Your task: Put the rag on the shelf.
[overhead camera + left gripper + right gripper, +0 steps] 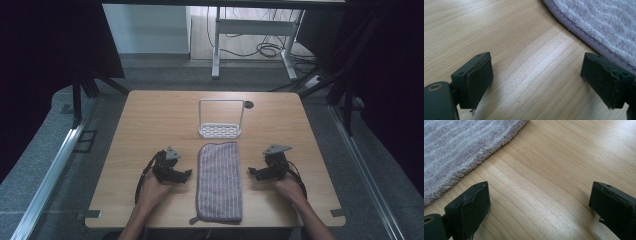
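The left gripper [187,173], a black two-jaw tool with a grey three-cornered plate on top, rests low over the table with its jaws spread wide apart and nothing between them; in the left gripper view its dark pads [480,80] frame bare wood, with the towel's stitched edge just beyond the far jaw; the right gripper [251,172], of the same build, sits opposite it, its jaws likewise wide apart and empty, its pads [477,206] over bare wood near the towel's fluffy border; between the two grippers lies the folded, pale purple striped terry towel [219,180], flat and lengthwise on the light wooden table [150,115], close to both tools but touching neither; beyond the towel's far end stands a white perforated rack with a tall wire handle [220,120], upright near the table's middle.
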Action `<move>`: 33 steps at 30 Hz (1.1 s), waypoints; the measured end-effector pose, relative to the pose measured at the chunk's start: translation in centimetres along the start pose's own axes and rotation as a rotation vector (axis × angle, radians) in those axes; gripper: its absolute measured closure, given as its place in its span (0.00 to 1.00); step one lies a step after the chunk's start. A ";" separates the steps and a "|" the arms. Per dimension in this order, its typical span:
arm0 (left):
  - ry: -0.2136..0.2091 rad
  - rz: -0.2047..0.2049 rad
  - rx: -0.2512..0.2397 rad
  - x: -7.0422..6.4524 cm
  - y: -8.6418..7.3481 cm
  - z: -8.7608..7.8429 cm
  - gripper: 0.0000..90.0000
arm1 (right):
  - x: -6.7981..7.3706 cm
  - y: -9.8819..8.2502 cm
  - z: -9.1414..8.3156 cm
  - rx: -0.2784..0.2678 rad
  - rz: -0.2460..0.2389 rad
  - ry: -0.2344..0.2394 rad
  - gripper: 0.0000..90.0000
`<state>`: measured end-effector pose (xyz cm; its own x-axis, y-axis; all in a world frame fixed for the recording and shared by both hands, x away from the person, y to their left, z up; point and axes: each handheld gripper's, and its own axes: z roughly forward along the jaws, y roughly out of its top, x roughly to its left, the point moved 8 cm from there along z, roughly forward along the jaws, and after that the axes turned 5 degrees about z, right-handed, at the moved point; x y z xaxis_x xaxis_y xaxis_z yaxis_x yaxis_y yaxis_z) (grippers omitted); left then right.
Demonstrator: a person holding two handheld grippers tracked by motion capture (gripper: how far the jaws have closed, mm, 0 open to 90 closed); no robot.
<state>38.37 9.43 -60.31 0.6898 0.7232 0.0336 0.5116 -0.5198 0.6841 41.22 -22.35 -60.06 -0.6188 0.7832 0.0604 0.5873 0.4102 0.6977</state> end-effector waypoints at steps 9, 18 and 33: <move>0.000 -0.005 -0.005 0.0 0.0 0.0 0.12 | 0.1 0.0 0.1 0.007 -0.012 0.008 0.00; 0.001 -0.005 -0.004 0.0 0.0 0.0 0.11 | 0.1 0.0 0.1 0.009 -0.015 0.010 0.00; -0.015 -0.009 -0.009 -0.1 0.2 0.0 0.14 | 0.2 0.2 0.0 0.047 -0.007 0.009 0.02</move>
<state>38.44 9.24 -60.14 0.6929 0.7208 0.0161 0.5135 -0.5091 0.6907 41.21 -22.10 -59.95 -0.6278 0.7759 0.0621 0.6063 0.4374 0.6642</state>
